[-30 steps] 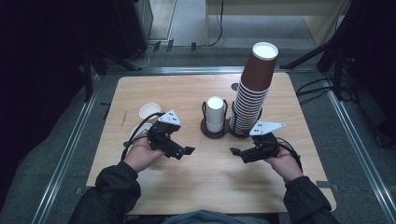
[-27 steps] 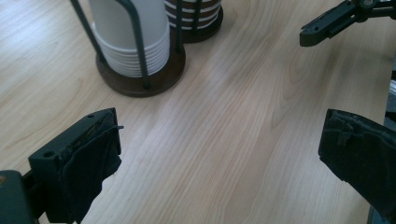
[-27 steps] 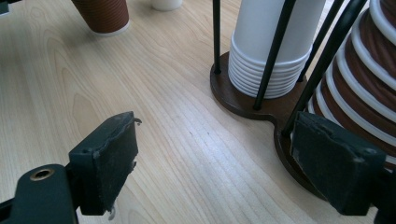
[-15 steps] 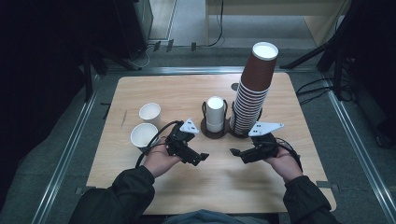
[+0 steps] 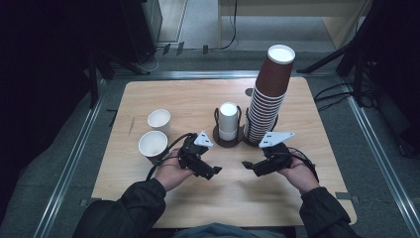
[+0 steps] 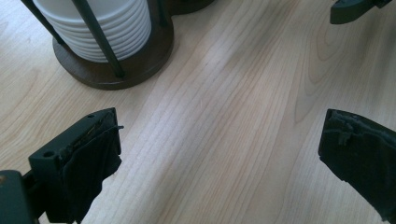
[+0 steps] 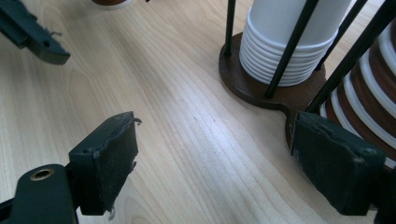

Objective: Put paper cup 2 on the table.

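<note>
Over the bare wood of the worktop (image 5: 208, 99) I hold my left hand-held gripper (image 5: 214, 172) with jaws wide and empty, just right of two loose paper cups (image 5: 153, 145). Opposite it, my right hand-held gripper (image 5: 246, 164) gapes too, near the cup holder (image 5: 228, 141) and tall brown stack (image 5: 267, 99).

From where I stand, the left gripper (image 5: 214, 172) is the one on the move: a second ago it sat over by the near white cup (image 5: 153, 145) on the left of the table, and now it lies well to the right of it, close in front of the stand of white cups (image 5: 228, 121) (its jaws spread wide, nothing between them). That cup, hidden under the hand before, now stands uncovered beside the other loose cup (image 5: 159, 120).
</note>
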A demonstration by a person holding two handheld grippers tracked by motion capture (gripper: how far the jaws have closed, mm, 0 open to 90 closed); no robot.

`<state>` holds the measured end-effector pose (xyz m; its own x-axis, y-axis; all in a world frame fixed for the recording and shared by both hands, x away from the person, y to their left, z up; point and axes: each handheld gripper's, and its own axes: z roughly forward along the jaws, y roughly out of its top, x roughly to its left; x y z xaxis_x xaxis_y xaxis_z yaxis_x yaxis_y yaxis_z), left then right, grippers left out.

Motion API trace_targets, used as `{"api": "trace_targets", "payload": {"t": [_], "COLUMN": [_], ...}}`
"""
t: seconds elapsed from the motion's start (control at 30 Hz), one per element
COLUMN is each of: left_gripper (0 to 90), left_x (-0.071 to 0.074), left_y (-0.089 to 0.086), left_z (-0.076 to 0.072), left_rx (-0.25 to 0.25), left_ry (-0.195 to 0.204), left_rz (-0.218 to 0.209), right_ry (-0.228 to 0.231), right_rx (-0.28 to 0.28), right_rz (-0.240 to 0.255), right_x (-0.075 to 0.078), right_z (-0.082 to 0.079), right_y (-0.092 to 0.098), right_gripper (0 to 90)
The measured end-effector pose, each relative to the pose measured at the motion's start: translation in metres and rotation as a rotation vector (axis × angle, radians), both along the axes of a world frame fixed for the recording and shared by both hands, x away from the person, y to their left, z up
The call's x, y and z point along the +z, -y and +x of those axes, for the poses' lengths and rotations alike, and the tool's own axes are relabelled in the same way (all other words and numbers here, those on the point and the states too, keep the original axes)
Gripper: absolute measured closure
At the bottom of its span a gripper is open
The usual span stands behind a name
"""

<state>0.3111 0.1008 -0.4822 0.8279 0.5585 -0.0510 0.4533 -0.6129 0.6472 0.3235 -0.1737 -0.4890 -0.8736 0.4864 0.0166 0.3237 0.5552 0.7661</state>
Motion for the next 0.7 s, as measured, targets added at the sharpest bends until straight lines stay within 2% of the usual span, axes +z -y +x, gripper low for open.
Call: {"api": "trace_targets", "payload": {"t": [0.27,0.37,0.7], "left_gripper": [0.0,0.0,0.0], "left_x": [0.0009,0.0006,-0.0002], "left_y": [-0.0056,-0.0059,-0.0070], "left_z": [0.0011,0.0010,0.0017], "left_rx": [0.008,0.005,0.002], "left_ry": [-0.011,-0.011,-0.013], "left_rz": [-0.016,-0.006,-0.011], "right_ry": [-0.003,-0.008,-0.009], "right_rx": [0.021,0.023,0.028], "right_rz": [-0.004,-0.007,-0.015], "right_x": [-0.0002,-0.0004,-0.0007], "right_z": [-0.0004,-0.0007,-0.0006], "right_y": [-0.0004,-0.0014,-0.0018], "right_gripper": [15.0,15.0,15.0]}}
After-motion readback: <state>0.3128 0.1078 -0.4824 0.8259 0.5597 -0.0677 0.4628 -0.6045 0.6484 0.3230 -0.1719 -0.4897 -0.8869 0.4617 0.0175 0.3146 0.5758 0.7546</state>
